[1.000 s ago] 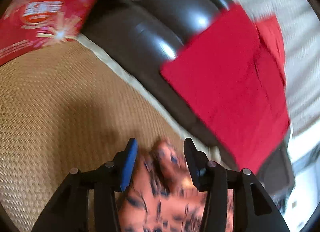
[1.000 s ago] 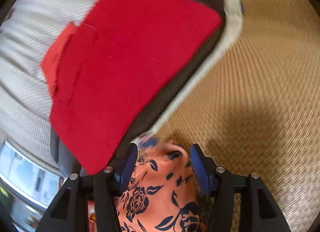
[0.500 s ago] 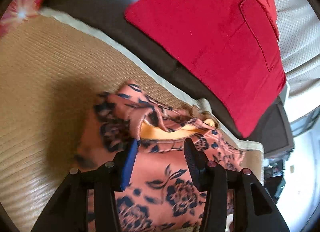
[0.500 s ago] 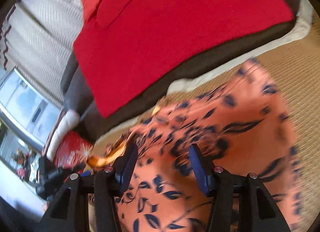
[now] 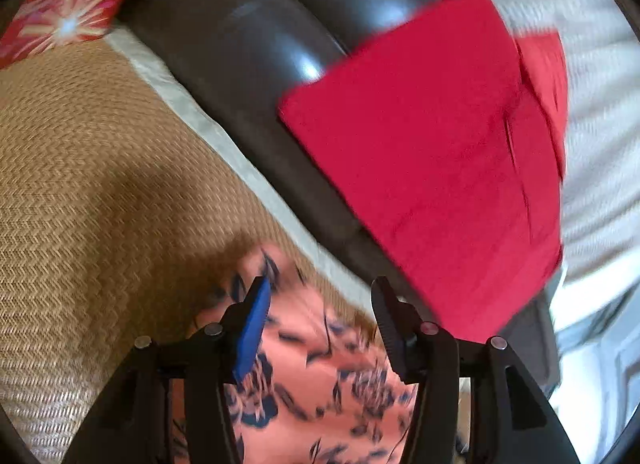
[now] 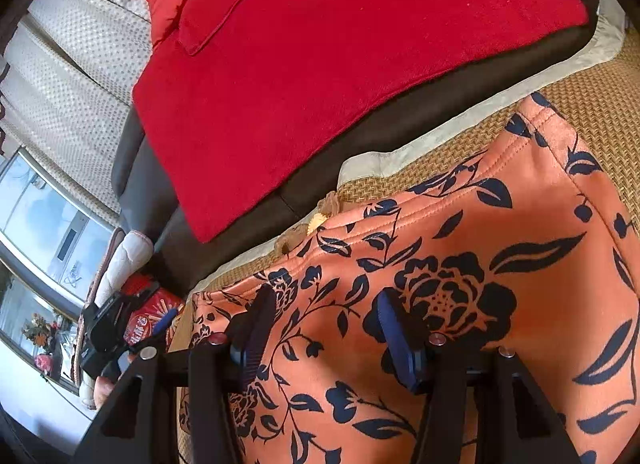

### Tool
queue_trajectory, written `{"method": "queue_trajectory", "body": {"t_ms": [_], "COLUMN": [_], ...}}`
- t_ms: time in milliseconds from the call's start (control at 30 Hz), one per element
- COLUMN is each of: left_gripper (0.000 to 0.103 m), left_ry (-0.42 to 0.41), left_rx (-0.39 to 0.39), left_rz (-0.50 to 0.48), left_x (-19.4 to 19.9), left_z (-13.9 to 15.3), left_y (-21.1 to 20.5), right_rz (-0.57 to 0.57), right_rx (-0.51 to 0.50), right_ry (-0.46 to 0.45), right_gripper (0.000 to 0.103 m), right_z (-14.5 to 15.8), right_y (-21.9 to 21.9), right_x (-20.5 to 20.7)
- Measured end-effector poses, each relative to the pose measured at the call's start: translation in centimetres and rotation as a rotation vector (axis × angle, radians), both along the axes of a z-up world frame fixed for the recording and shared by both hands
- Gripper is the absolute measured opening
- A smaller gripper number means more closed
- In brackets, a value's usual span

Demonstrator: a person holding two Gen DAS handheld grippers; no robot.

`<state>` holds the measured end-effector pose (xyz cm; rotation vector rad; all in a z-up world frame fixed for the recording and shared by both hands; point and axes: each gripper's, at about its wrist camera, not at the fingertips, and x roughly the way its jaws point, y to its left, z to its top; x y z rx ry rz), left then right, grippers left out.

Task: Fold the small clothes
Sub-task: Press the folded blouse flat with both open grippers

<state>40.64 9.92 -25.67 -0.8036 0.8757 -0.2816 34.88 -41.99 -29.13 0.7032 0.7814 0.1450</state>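
An orange garment with a dark blue flower print (image 6: 480, 264) lies spread flat on the woven straw mat (image 6: 592, 83). My right gripper (image 6: 324, 300) is open and empty just above the garment near its far hem. In the left wrist view a corner of the same garment (image 5: 312, 364) lies under and between the jaws. My left gripper (image 5: 320, 292) is open, with nothing pinched. The left gripper also shows small at the left of the right wrist view (image 6: 116, 324).
A dark leather sofa back (image 5: 256, 75) runs along the mat's far edge, with a red cloth (image 6: 320, 63) draped on it. A red printed packet (image 5: 68, 19) lies at the far left. Pale dotted curtains (image 6: 68, 75) and a window stand behind.
The left gripper has swung back low over the garment's corner; half a second ago it looked over a bunched fold. The garment now lies flatter under the right gripper.
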Motion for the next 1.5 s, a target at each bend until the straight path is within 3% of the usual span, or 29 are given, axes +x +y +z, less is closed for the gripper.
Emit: {"method": "queue_trajectory", "body": {"t_ms": [133, 267, 400, 467, 600, 667, 733, 900, 1000, 1100, 1167, 1233, 1333, 1500], "left_gripper": [0.055, 0.056, 0.056, 0.056, 0.056, 0.056, 0.056, 0.059, 0.067, 0.067, 0.067, 0.067, 0.067, 0.067], "left_ry": [-0.046, -0.013, 0.044, 0.049, 0.024, 0.044, 0.035, -0.058, -0.066, 0.006, 0.11, 0.114, 0.086, 0.056], "left_rx": [0.16, 0.219, 0.216, 0.175, 0.169, 0.145, 0.144, 0.264, 0.319, 0.414, 0.463, 0.443, 0.474, 0.464], "left_rz": [-0.213, -0.275, -0.193, -0.153, -0.089, -0.08, -0.098, -0.197, -0.264, -0.245, -0.223, -0.211, -0.174, -0.081], "left_x": [-1.7, -1.6, 0.7, 1.6, 2.4, 2.6, 2.5, 0.0, -2.1, -4.2, -4.7, -5.0, -6.6, -10.6], "left_z": [1.3, -0.3, -2.7, -3.4, -2.8, -2.6, -1.9, 1.9, 2.6, 1.4, -0.6, -0.9, 1.1, 2.7], "left_y": [-5.4, -7.7, -7.3, -6.9, -6.4, -6.3, -6.5, -8.8, -10.0, -9.3, -8.4, -7.4, -6.1, -2.6], "right_rz": [0.027, 0.02, 0.017, 0.031, 0.097, 0.125, 0.136, 0.068, 0.011, -0.075, -0.075, -0.081, -0.066, 0.072], "right_rx": [-0.029, -0.058, -0.052, -0.056, -0.078, -0.123, -0.147, -0.155, -0.171, -0.201, -0.198, -0.174, -0.177, -0.211], "right_ry": [-0.009, 0.008, 0.02, 0.014, 0.05, 0.119, 0.113, 0.046, 0.05, 0.134, 0.187, 0.167, 0.108, -0.016], "right_gripper": [0.056, 0.056, 0.055, 0.055, 0.055, 0.054, 0.053, 0.054, 0.054, 0.054, 0.048, 0.047, 0.048, 0.048], "right_z": [0.7, 0.3, -0.4, -0.4, -1.2, -2.2, -1.9, 0.3, 0.8, -0.1, -1.3, -1.2, 0.2, 2.6], "right_y": [0.7, 1.0, 0.9, 1.3, 2.8, 3.5, 3.6, 1.6, -0.1, -2.1, -2.9, -3.2, -2.4, 1.7], "right_x": [-0.1, -0.3, -0.2, 0.1, 1.5, 2.5, 2.7, 1.4, 0.4, -0.4, -0.5, -1.1, -3.0, -5.3]}}
